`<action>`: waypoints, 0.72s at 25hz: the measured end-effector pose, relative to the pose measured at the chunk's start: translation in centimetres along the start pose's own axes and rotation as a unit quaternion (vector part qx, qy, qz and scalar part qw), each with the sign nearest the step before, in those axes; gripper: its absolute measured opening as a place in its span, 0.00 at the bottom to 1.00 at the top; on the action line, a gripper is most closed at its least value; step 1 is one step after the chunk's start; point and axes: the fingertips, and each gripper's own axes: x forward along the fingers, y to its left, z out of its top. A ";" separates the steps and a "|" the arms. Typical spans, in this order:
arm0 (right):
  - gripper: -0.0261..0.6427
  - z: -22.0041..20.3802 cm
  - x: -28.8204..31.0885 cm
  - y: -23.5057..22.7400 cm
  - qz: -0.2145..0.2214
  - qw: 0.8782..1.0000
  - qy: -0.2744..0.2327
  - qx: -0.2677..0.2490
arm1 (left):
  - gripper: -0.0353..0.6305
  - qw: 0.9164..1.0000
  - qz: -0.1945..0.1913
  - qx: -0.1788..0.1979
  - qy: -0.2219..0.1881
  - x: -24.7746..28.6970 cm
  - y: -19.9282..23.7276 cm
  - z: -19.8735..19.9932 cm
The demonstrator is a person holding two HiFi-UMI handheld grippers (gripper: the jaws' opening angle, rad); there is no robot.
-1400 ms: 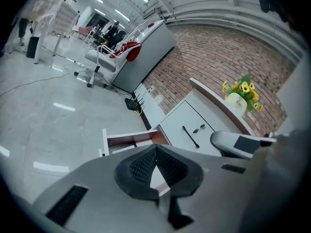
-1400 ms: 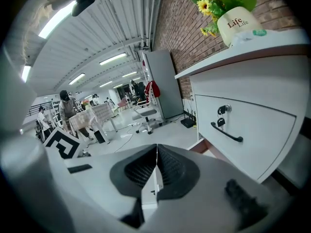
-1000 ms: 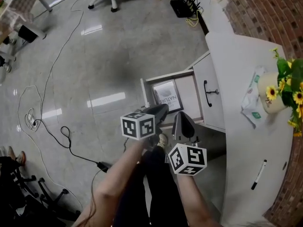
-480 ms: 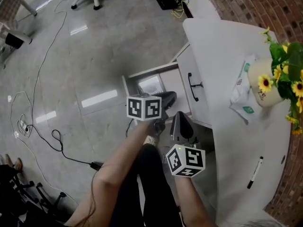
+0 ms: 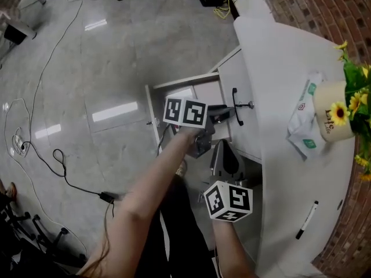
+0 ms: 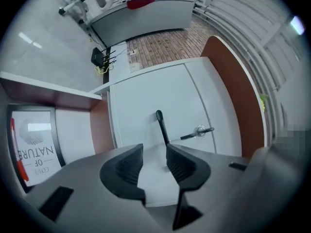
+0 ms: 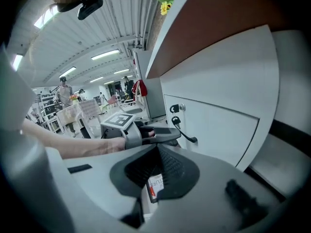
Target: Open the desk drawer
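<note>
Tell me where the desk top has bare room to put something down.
The desk top is bare at its far end, beyond the tissue pack, and between that pack and the pen. It is crowded by the brick wall, where the pack lies beside the flower pot.

open path to handle (image 6: 162, 127) (key (image 6: 199, 131) beside)

"Where does the drawer (image 5: 182, 81) sit?"

"It stands pulled out of the desk (image 5: 290, 62), left of the cabinet door (image 5: 243, 77), with a booklet (image 6: 34, 140) lying in it."

"And on the desk?"

"A flower pot (image 5: 331, 120) at the right edge, a tissue packet (image 5: 302, 131) just left of it, and a pen (image 5: 306, 212) well apart, nearer the person."

"The door?"

"A key (image 5: 249, 104) sits just beside its handle (image 5: 235, 106)."
</note>
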 end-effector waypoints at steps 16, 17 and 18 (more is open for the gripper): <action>0.06 0.9 0.5 -0.8 -0.009 1.000 0.003 -0.014 | 0.26 0.994 -0.086 -0.060 0.004 0.2 -1.4 -0.7; 0.06 0.9 0.5 -0.8 -0.009 1.000 0.003 -0.014 | 0.26 0.994 -0.088 -0.063 0.002 0.3 -1.5 -0.6; 0.06 1.0 0.6 -0.8 -0.009 1.000 0.004 -0.014 | 0.26 0.994 -0.087 -0.063 0.002 0.5 -1.6 -0.6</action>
